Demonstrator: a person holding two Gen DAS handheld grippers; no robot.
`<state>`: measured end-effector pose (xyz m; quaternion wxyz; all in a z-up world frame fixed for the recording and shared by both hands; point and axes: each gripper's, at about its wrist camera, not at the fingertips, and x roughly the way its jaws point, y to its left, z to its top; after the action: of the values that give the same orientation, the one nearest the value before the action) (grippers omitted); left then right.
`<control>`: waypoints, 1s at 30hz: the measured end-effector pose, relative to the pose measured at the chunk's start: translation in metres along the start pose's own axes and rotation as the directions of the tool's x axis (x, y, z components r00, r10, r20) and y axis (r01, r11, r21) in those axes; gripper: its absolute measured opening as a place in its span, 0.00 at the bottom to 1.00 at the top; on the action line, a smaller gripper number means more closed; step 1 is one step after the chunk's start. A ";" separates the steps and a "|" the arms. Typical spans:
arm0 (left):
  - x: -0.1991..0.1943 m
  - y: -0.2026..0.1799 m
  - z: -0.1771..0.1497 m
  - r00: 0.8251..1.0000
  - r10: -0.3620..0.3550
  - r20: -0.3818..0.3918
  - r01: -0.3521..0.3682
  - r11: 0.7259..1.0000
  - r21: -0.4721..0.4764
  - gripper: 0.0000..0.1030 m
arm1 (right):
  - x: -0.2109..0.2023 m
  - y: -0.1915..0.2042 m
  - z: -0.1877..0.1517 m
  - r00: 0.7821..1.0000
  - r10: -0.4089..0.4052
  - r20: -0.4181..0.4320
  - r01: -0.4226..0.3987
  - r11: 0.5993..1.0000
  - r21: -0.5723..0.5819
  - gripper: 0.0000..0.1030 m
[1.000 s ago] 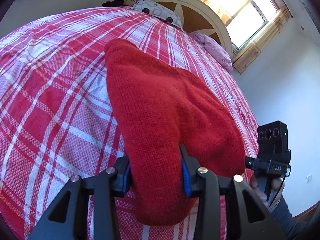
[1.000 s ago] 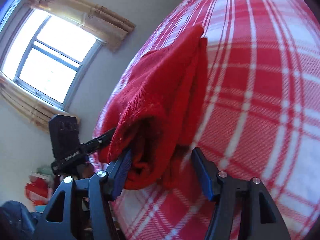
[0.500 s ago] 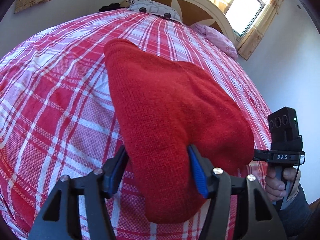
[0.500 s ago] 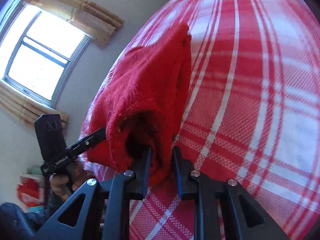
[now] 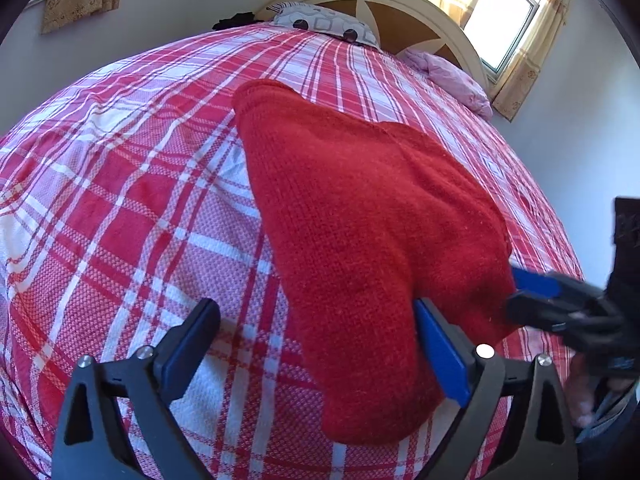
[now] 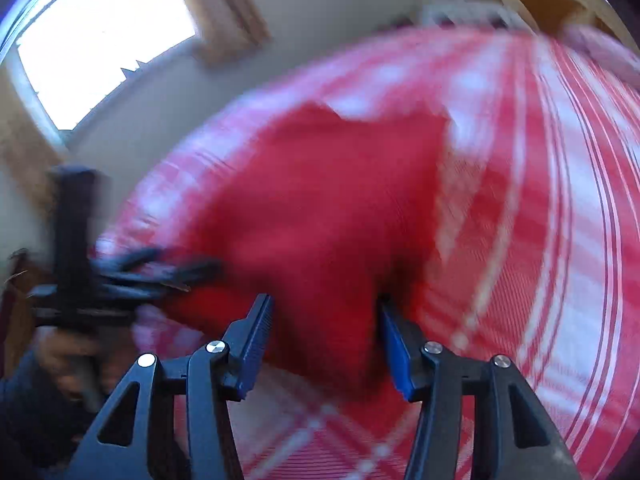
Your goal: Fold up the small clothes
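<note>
A folded red knitted garment (image 5: 360,216) lies on the red-and-white checked bedspread (image 5: 120,208). My left gripper (image 5: 316,348) is open, its jaws wide apart over the garment's near end, the right finger against the knit. My right gripper (image 5: 536,292) shows at the garment's right edge in the left wrist view. In the blurred right wrist view the garment (image 6: 320,208) lies between the spread jaws of my right gripper (image 6: 324,344), which is open. The left gripper (image 6: 160,276) shows at the left there.
A curved cream headboard (image 5: 420,12) with a patterned pillow (image 5: 320,24) and a pink pillow (image 5: 452,76) stands at the far end of the bed. A bright window (image 5: 504,12) is in the right wall. The bed's edge runs along the right.
Both grippers have opened and let go of the red garment, which now rests on the bed. The right gripper has swung round fast, blurring its view.
</note>
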<state>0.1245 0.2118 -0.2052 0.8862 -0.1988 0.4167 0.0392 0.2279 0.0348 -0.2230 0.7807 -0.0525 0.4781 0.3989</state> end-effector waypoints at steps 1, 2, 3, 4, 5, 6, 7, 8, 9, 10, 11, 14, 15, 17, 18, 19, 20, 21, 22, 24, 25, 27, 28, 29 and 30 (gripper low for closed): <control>-0.002 0.000 -0.001 1.000 -0.002 -0.001 0.002 1.000 0.002 0.96 | 0.001 -0.008 -0.004 1.000 0.017 0.004 -0.017 0.999 0.043 0.52; -0.004 -0.001 -0.002 1.000 0.000 -0.005 0.001 1.000 0.011 0.96 | -0.008 -0.012 -0.006 0.999 0.045 0.032 -0.047 0.995 0.085 0.52; -0.009 -0.003 -0.004 1.000 0.009 0.000 -0.009 1.000 0.021 0.96 | -0.017 -0.013 -0.005 0.998 0.036 0.049 -0.041 0.993 0.108 0.52; -0.017 -0.005 -0.005 0.999 0.026 0.019 -0.026 0.999 0.032 0.96 | -0.027 -0.011 -0.004 0.997 0.009 0.072 -0.017 0.993 0.114 0.52; -0.023 -0.007 -0.005 0.999 0.038 0.036 -0.039 0.998 0.042 0.96 | -0.040 -0.007 -0.005 0.994 -0.023 0.109 0.011 0.994 0.110 0.52; -0.032 -0.009 -0.005 0.997 0.050 0.058 -0.053 0.997 0.052 0.96 | -0.052 -0.002 -0.006 0.988 -0.050 0.143 0.035 0.994 0.106 0.52; -0.044 -0.011 -0.006 0.994 0.061 0.091 -0.067 0.996 0.063 0.96 | -0.066 0.005 -0.007 0.980 -0.083 0.179 0.065 0.993 0.102 0.52; -0.052 -0.013 -0.007 0.991 0.065 0.114 -0.073 0.995 0.069 0.96 | -0.076 0.009 -0.006 0.973 -0.108 0.205 0.089 0.991 0.100 0.52; -0.062 -0.016 -0.006 0.987 0.067 0.146 -0.079 0.994 0.078 0.96 | -0.090 0.019 -0.008 0.958 -0.143 0.248 0.123 0.988 0.097 0.52; -0.071 -0.018 -0.007 0.982 0.070 0.173 -0.086 0.993 0.083 0.96 | -0.100 0.029 -0.011 0.946 -0.166 0.278 0.146 0.985 0.092 0.52; -0.081 -0.022 -0.007 0.977 0.073 0.199 -0.092 0.992 0.086 0.96 | -0.109 0.039 -0.013 0.935 -0.184 0.302 0.167 0.982 0.083 0.53; -0.109 -0.034 -0.009 0.955 0.086 0.283 -0.128 0.983 0.133 0.97 | -0.138 0.065 -0.018 0.889 -0.241 0.390 0.245 0.969 0.040 0.53; -0.117 -0.038 -0.010 0.945 0.100 0.312 -0.153 0.977 0.151 0.98 | -0.148 0.075 -0.022 0.871 -0.260 0.417 0.273 0.962 0.028 0.53; -0.134 -0.045 -0.013 0.930 0.100 0.355 -0.173 0.968 0.180 0.98 | -0.159 0.088 -0.025 0.846 -0.284 0.452 0.308 0.951 0.022 0.54; -0.140 -0.047 -0.012 0.926 0.092 0.366 -0.170 0.968 0.187 0.98 | -0.167 0.092 -0.028 0.834 -0.294 0.467 0.320 0.947 0.026 0.54; -0.145 -0.048 -0.011 0.923 0.083 0.375 -0.164 0.968 0.190 0.98 | -0.174 0.096 -0.030 0.825 -0.300 0.479 0.325 0.945 0.031 0.54; -0.151 -0.049 -0.012 0.920 0.071 0.386 -0.155 0.969 0.192 0.98 | -0.183 0.100 -0.032 0.816 -0.303 0.492 0.328 0.944 0.037 0.54; -0.157 -0.051 -0.012 0.915 0.056 0.399 -0.144 0.970 0.195 0.98 | -0.187 0.101 -0.033 0.811 -0.305 0.499 0.329 0.943 0.042 0.54; -0.159 -0.054 -0.012 0.913 0.048 0.406 -0.140 0.970 0.200 0.99 | -0.193 0.103 -0.035 0.804 -0.308 0.508 0.332 0.942 0.047 0.54; -0.166 -0.059 -0.012 0.907 0.035 0.420 -0.137 0.967 0.216 0.99 | -0.202 0.105 -0.038 0.795 -0.312 0.520 0.335 0.941 0.052 0.56; -0.168 -0.061 -0.012 0.904 0.028 0.426 -0.135 0.965 0.224 0.99 | -0.204 0.105 -0.040 0.792 -0.312 0.524 0.335 0.941 0.054 0.58; -0.172 -0.067 -0.015 0.902 0.017 0.432 -0.130 0.964 0.233 0.99 | -0.205 0.106 -0.043 0.790 -0.308 0.530 0.332 0.942 0.052 0.59; -0.173 -0.068 -0.014 0.900 0.015 0.435 -0.130 0.963 0.236 0.99 | -0.206 0.108 -0.044 0.790 -0.307 0.531 0.333 0.942 0.049 0.59; -0.174 -0.070 -0.015 0.899 0.014 0.437 -0.131 0.962 0.238 0.99 | -0.207 0.109 -0.046 0.789 -0.307 0.532 0.336 0.941 0.043 0.59; -0.175 -0.071 -0.015 0.898 0.013 0.439 -0.131 0.962 0.240 0.99 | -0.207 0.110 -0.047 0.788 -0.307 0.534 0.339 0.940 0.041 0.59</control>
<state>0.0173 0.1573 -0.0591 0.9729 -0.0497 0.2177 0.0599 0.0746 -0.0311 -0.0521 0.9370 -0.0429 0.2151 0.2719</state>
